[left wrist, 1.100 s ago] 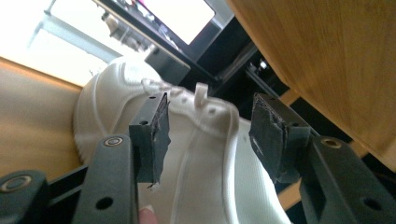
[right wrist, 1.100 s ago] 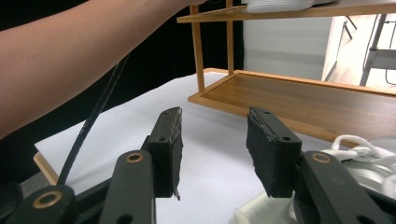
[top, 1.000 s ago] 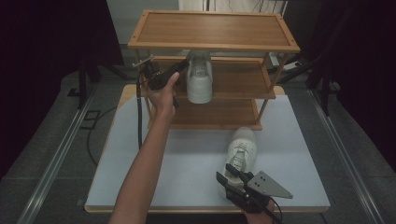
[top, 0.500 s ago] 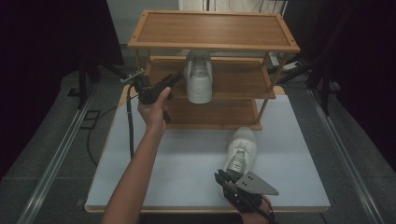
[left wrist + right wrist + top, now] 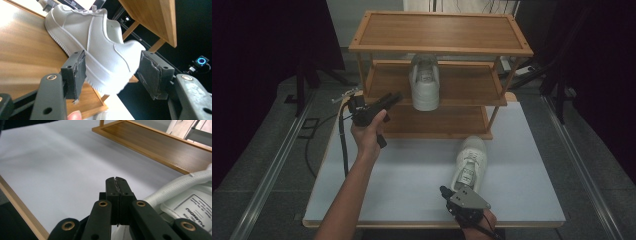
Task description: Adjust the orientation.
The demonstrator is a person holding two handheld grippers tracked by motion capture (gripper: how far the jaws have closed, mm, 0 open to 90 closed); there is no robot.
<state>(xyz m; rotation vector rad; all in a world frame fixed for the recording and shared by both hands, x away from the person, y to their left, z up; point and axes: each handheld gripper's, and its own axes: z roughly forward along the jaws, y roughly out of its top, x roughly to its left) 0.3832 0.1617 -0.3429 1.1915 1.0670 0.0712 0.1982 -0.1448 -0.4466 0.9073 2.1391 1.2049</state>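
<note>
A three-tier wooden rack (image 5: 439, 32) is taken as the landmark, standing at the far side of the white table (image 5: 412, 175). One white shoe (image 5: 425, 82) is seen on the middle shelf (image 5: 462, 82), its end overhanging the front edge. A second white shoe (image 5: 470, 162) is seen on the table, in front of the rack's right corner.

The left gripper (image 5: 384, 103) is held left of the rack at middle-shelf height. From above its jaws cannot be read; in the left gripper view they are seen spread wide, the shelved shoe (image 5: 92, 47) beyond them and untouched.

The right gripper (image 5: 451, 197) is found at the table's near edge, beside the second shoe. In the right gripper view the jaws are pressed together, empty, with that shoe's collar and insole label (image 5: 192, 206) just to their right.
</note>
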